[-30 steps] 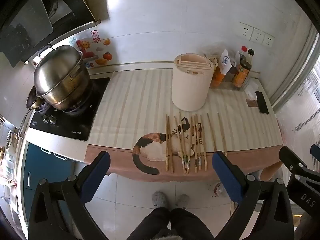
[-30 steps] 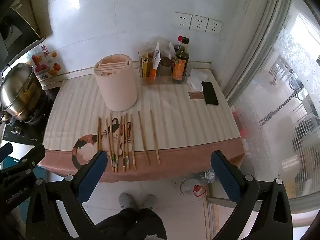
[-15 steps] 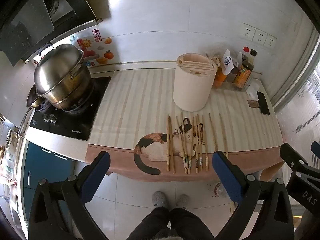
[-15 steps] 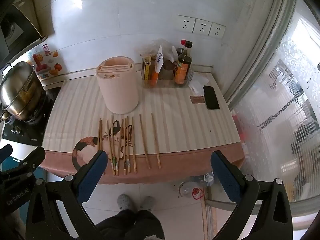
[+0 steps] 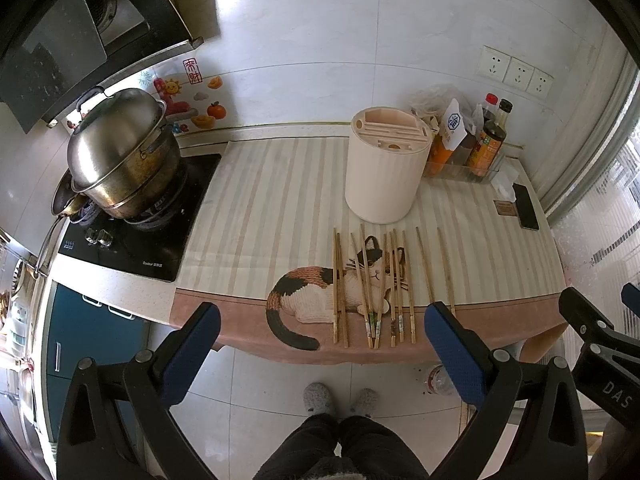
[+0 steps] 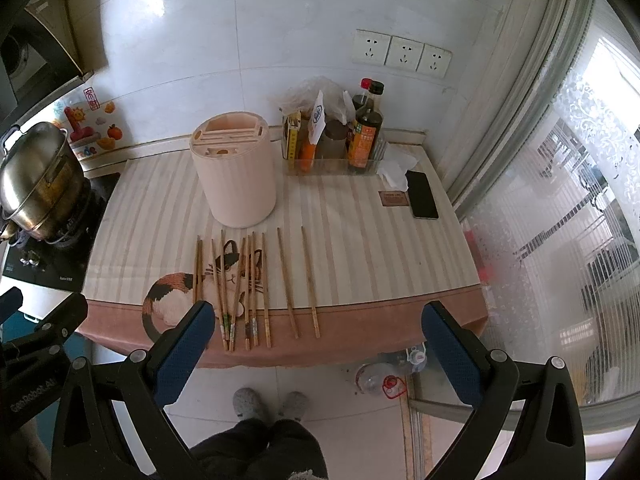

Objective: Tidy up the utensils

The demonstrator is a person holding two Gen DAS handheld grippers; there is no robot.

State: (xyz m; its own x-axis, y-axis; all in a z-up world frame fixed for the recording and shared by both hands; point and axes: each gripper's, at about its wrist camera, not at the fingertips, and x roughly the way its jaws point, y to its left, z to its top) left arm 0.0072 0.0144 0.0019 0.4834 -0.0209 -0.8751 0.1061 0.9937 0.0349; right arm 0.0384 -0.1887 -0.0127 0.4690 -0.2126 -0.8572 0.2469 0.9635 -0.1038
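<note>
Chopsticks (image 5: 374,286): eleven loose on mat; holder (image 5: 385,168): one.

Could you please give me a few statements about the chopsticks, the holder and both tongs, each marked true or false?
1. The wooden chopsticks lie flat on the cat-print table mat. True.
2. The round cream plastic utensil holder already holds chopsticks. False: its slots look empty.
3. The left tongs are open and hold nothing. True.
4. The right tongs grip one chopstick. False: they are open and hold nothing.
5. The black phone lies left of the holder. False: it lies to the right, near the window.
</note>
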